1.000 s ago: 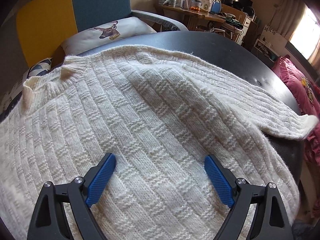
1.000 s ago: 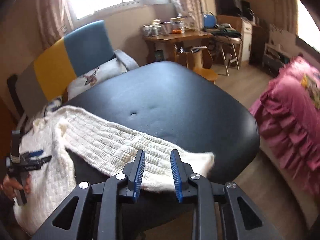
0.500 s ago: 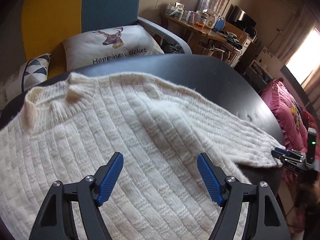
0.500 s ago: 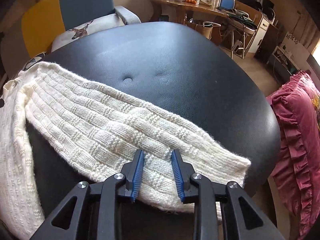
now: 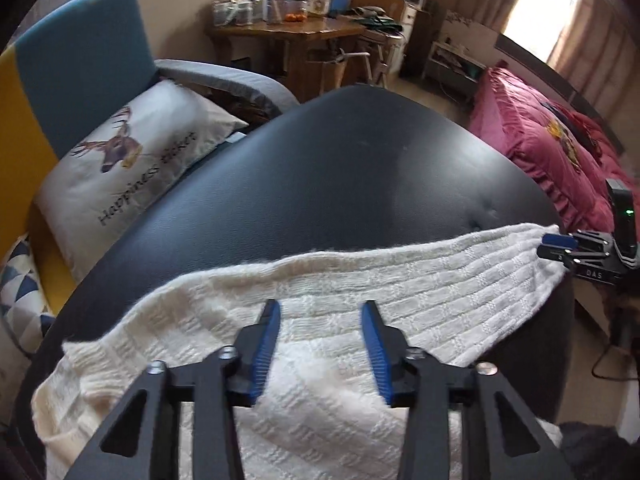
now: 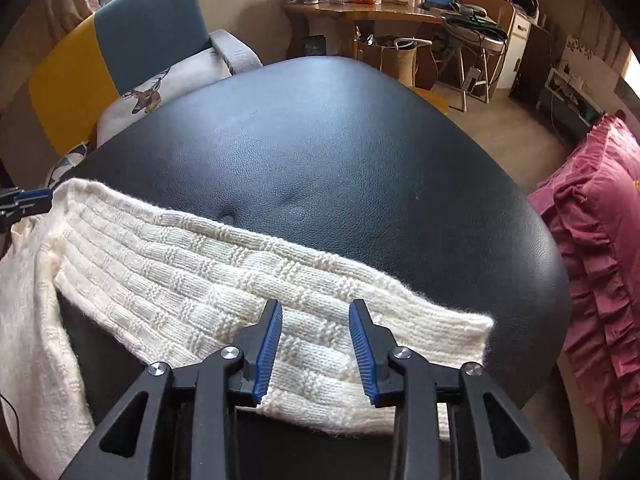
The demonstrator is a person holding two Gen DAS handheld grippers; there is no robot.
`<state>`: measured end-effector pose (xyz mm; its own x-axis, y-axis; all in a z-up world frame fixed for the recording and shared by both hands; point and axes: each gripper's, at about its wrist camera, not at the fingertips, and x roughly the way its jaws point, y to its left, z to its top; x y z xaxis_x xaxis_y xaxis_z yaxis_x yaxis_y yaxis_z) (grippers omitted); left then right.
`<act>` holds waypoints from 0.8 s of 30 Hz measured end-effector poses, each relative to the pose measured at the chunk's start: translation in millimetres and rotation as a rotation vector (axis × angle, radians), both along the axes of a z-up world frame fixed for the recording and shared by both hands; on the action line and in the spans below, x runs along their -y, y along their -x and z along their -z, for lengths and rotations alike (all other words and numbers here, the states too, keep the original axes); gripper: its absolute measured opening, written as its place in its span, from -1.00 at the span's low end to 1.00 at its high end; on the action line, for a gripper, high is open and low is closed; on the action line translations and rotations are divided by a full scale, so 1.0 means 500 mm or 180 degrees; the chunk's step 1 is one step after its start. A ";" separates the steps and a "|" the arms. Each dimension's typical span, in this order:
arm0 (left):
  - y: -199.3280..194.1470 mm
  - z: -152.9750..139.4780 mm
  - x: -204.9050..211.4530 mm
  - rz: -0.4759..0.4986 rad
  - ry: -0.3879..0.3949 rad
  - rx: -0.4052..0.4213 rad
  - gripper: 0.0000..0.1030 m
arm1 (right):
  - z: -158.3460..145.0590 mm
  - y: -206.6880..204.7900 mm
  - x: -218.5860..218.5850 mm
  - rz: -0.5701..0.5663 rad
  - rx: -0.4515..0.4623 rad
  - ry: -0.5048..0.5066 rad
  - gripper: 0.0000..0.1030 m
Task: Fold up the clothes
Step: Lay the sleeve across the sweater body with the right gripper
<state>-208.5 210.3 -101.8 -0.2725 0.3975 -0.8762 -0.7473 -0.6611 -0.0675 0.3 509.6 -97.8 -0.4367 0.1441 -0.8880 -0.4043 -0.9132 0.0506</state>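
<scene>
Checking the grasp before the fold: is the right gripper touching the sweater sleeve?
Cannot tell. In the right wrist view the right gripper is open over the sleeve, but neither view shows contact or gap plainly.

1. The sweater is cream-white knit with a ribbed, blocky basket-weave texture, filling the lower middle of the left wrist frame.
2. It lies spread on a black surface, its body bunched at lower left.
3. Its sleeve stretches flat from the left edge to lower right of the right wrist frame.
4. The cuff seems to end near the surface's edge.
</scene>
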 end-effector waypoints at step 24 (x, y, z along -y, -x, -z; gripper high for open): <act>0.044 0.075 -0.080 -0.0336 0.0127 0.0230 -0.82 | 0.034 0.052 -0.026 -0.0080 0.0085 -0.0322 -0.28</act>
